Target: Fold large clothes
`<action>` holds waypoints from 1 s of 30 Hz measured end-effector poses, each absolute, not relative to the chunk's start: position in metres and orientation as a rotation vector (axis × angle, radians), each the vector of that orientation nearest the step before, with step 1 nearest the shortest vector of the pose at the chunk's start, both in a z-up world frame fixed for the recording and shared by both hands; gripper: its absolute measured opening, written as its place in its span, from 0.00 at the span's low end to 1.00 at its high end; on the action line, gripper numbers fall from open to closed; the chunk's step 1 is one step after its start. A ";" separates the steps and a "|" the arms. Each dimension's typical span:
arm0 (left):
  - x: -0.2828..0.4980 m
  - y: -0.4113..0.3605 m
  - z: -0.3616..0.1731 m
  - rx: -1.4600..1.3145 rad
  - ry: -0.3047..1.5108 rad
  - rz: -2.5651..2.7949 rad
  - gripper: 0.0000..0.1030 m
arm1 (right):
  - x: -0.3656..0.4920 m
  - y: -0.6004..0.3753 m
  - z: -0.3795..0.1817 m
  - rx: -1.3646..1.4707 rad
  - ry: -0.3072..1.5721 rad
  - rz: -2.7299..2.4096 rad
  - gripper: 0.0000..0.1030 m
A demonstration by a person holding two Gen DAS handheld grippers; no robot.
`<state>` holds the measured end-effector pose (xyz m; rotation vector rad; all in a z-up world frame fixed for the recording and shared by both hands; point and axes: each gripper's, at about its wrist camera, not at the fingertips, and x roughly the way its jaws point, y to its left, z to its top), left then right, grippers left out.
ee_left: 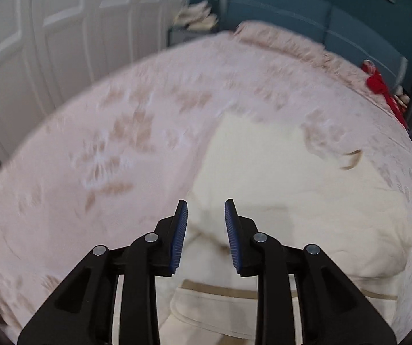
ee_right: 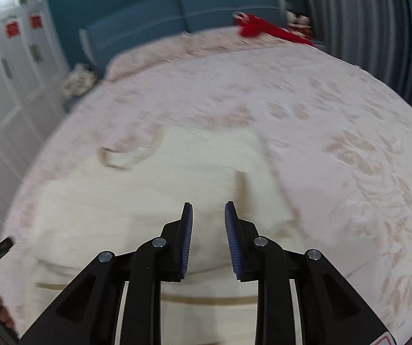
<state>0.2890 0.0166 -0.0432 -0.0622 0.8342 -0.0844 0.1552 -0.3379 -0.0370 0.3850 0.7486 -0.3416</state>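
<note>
- A cream garment (ee_left: 277,201), thick and soft with a tan stripe near its close edge, lies spread on a bed covered by a pale pink bedspread (ee_left: 105,143) with a faint leaf pattern. The bed gives a broad, flat surface for folding something this large.
- The garment sits toward the near side of the bed, within easy reach of both grippers. It looks partly folded into a rough rectangle, though motion blur hides the exact edges.
- The left gripper (ee_left: 206,230) hovers above the garment's left part, angled downward. Its jaws stand apart with nothing between them; the blue ribbed pads (ee_left: 178,235) are bare.
- The right gripper (ee_right: 208,233) hovers over the garment's middle, also tilted down. Its jaws are likewise apart and empty.
- Both appear to have let go of the cloth, probably ready to take a fresh hold for a further fold.
- A red item (ee_right: 260,28) lies at the far end by a blue headboard (ee_right: 177,11), well apart from the garment.
</note>
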 end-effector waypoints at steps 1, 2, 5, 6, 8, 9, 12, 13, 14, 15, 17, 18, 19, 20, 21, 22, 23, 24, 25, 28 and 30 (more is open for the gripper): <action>0.288 0.008 -0.039 -0.052 0.833 -0.108 0.25 | 0.161 -0.326 -0.036 0.374 0.764 -0.309 0.15; 0.289 -0.006 -0.039 -0.049 0.846 -0.151 0.25 | 0.167 -0.314 -0.038 0.361 0.782 -0.272 0.12; 0.296 -0.040 -0.059 -0.003 0.898 -0.198 0.25 | 0.193 -0.275 -0.060 0.312 0.852 -0.185 0.05; 0.298 -0.050 -0.069 0.011 0.922 -0.209 0.25 | 0.197 -0.269 -0.066 0.309 0.866 -0.173 0.05; 0.301 -0.062 -0.088 0.029 0.959 -0.213 0.25 | 0.208 -0.257 -0.080 0.283 0.900 -0.163 0.05; 0.301 -0.066 -0.096 0.039 0.974 -0.211 0.25 | 0.212 -0.254 -0.084 0.271 0.912 -0.164 0.05; 0.300 -0.073 -0.115 0.052 1.002 -0.199 0.25 | 0.218 -0.250 -0.106 0.266 0.965 -0.163 0.05; 0.298 -0.074 -0.119 0.056 1.004 -0.197 0.25 | 0.218 -0.251 -0.115 0.272 0.981 -0.164 0.04; 0.298 -0.075 -0.123 0.063 1.006 -0.196 0.25 | 0.217 -0.254 -0.122 0.275 0.991 -0.164 0.04; 0.297 -0.076 -0.127 0.073 1.005 -0.196 0.25 | 0.220 -0.252 -0.127 0.277 0.996 -0.163 0.03; 0.295 -0.077 -0.131 0.088 1.002 -0.196 0.25 | 0.220 -0.253 -0.133 0.274 0.996 -0.161 0.02; 0.294 -0.077 -0.134 0.094 1.000 -0.195 0.25 | 0.218 -0.251 -0.135 0.268 0.995 -0.161 0.02; 0.294 -0.078 -0.136 0.098 0.995 -0.193 0.25 | 0.219 -0.249 -0.137 0.258 0.994 -0.162 0.02; 0.293 -0.079 -0.137 0.103 0.992 -0.191 0.25 | 0.218 -0.247 -0.138 0.247 0.992 -0.164 0.02; 0.293 -0.079 -0.139 0.109 0.986 -0.189 0.25 | 0.218 -0.245 -0.140 0.233 0.989 -0.167 0.02; 0.292 -0.080 -0.140 0.115 0.979 -0.186 0.25 | 0.218 -0.244 -0.142 0.223 0.986 -0.170 0.02; 0.291 -0.081 -0.141 0.121 0.973 -0.183 0.25 | 0.218 -0.242 -0.143 0.215 0.981 -0.172 0.02; 0.290 -0.082 -0.142 0.128 0.966 -0.179 0.25 | 0.217 -0.242 -0.144 0.212 0.977 -0.173 0.02; 0.289 -0.083 -0.144 0.134 0.958 -0.175 0.25 | 0.217 -0.242 -0.146 0.210 0.973 -0.174 0.02; 0.287 -0.087 -0.149 0.148 0.941 -0.167 0.25 | 0.214 -0.242 -0.149 0.208 0.964 -0.174 0.02; 0.286 -0.088 -0.151 0.149 0.934 -0.165 0.25 | 0.213 -0.243 -0.151 0.210 0.957 -0.170 0.02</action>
